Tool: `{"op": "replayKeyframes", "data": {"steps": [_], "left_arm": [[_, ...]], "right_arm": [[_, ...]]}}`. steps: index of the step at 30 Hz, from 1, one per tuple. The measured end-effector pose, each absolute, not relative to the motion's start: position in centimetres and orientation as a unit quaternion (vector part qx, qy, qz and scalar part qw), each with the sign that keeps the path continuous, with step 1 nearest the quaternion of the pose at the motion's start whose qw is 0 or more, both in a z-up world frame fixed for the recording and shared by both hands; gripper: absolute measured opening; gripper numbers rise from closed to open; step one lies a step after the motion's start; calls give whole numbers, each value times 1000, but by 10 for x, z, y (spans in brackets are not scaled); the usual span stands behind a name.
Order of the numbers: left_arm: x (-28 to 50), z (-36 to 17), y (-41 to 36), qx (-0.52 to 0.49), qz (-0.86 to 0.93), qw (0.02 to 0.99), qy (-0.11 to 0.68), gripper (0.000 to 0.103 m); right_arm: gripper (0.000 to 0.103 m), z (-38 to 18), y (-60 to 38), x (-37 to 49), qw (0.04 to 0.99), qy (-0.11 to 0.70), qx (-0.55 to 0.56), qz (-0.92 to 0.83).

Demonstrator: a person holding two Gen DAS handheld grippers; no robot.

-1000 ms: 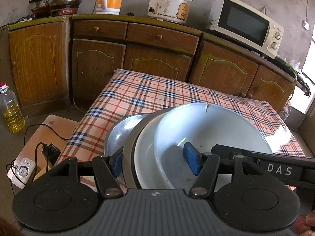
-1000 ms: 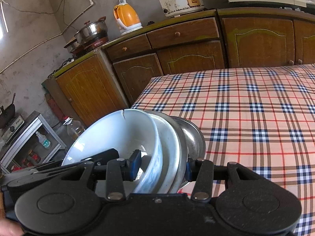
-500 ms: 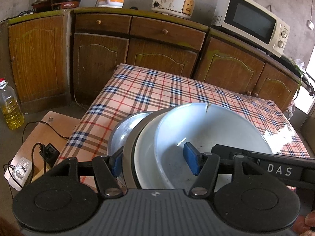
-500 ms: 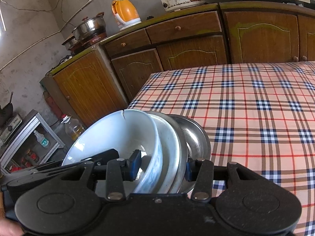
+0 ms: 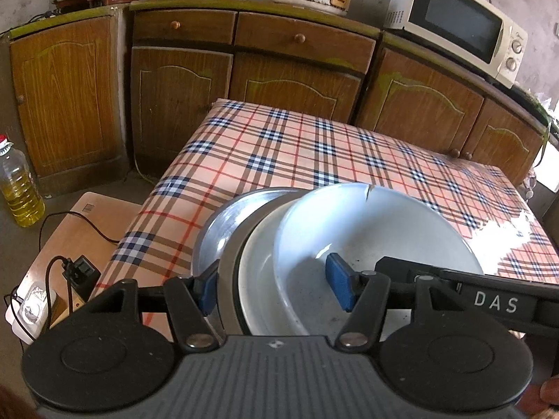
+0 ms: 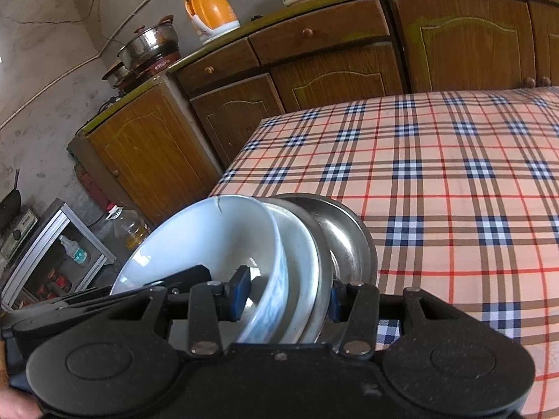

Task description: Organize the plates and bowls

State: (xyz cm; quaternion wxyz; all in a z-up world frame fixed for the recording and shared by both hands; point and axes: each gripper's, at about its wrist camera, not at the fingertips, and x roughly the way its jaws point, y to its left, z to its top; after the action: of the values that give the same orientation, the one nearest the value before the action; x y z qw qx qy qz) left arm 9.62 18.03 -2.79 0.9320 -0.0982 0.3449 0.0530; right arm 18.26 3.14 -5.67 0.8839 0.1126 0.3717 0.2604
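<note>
A cracked white ceramic bowl [image 5: 377, 230] nested tilted in a white enamel plate [image 5: 260, 279], backed by a steel dish [image 5: 223, 223].

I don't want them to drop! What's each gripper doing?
Left gripper: shut on the stack of dishes.
Right gripper: shut on the same stack.

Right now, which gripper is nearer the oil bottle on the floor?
Left. The left gripper grips the dish stack on the oil bottle's side; the right gripper grips it from the farther side.
</note>
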Motion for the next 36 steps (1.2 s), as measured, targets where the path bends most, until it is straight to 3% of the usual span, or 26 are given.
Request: {"op": "replayKeyframes", "data": {"steps": [36], "left_arm": [[127, -56, 185, -69, 86, 924, 367, 64]], "right_arm": [[52, -97, 46, 227, 865, 402, 124, 273]]}}
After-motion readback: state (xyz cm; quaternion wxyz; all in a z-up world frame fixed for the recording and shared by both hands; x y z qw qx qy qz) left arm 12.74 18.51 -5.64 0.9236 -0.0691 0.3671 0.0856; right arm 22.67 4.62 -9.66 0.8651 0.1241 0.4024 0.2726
